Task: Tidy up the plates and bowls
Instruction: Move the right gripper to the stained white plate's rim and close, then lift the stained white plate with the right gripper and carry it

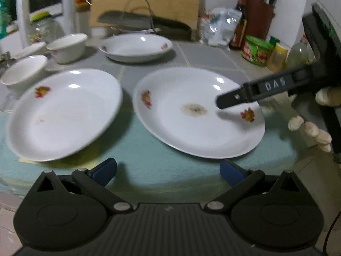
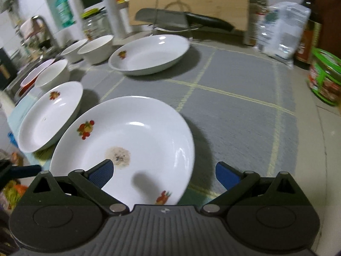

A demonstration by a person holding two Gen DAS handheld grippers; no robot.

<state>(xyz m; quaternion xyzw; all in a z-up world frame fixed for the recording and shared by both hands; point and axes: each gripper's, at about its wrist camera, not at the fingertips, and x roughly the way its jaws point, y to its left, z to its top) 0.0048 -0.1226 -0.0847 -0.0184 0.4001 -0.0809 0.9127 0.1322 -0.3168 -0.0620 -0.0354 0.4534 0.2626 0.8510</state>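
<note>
Spread wide apart with nothing between its blue pads, the right gripper (image 2: pixel 163 173) is held over the near rim of the stained plate (image 2: pixel 136 140), so that the left pad is seen above the plate's well and the right pad beyond its edge, over the grey mat (image 2: pixel 234 98). From the left wrist view, one black finger of that gripper (image 1: pixel 232 99) is seen reaching over the same plate (image 1: pixel 191 115), without clear contact. The left gripper (image 1: pixel 168 173) is likewise held open and empty, short of the two front plates, above the teal cloth (image 1: pixel 149 149). A second plate (image 1: pixel 64 115) is set just beside the stained one, a third plate (image 1: pixel 135 47) lies farther back, and small white bowls (image 1: pixel 67 47) are grouped at the far left.
</note>
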